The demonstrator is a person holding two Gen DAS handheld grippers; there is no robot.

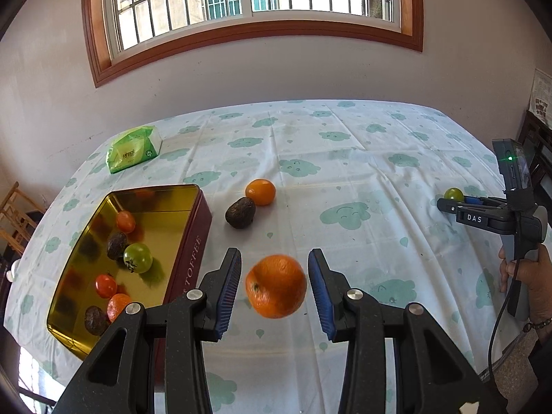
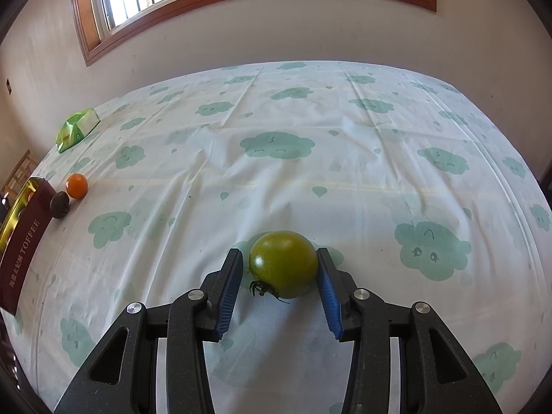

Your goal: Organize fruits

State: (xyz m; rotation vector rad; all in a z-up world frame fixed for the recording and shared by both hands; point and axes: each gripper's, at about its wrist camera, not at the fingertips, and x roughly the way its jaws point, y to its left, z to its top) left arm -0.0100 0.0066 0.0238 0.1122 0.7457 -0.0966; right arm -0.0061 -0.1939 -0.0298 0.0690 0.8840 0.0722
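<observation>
Orange mandarin [image 1: 276,286] sits between the left gripper's [image 1: 274,289] released fingers; the right gripper [image 2: 283,276], also unclenched, brackets a green tomato [image 2: 283,262]. Next: clench, carry to the tin [image 1: 193,241].

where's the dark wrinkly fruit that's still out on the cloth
In the left wrist view the dark wrinkled fruit lies on the tablecloth just right of the toffee tin, touching the small orange behind it.

a: what's between the right gripper [image 2: 278,279] fingers?
b: a green tomato [image 2: 283,263] on the tablecloth [image 2: 345,179] — right pad touching, left just beside.
a: further left?
b: toffee tin [image 2: 20,241], dark fruit [image 2: 59,205], orange [image 2: 77,185] — near each other.
</observation>
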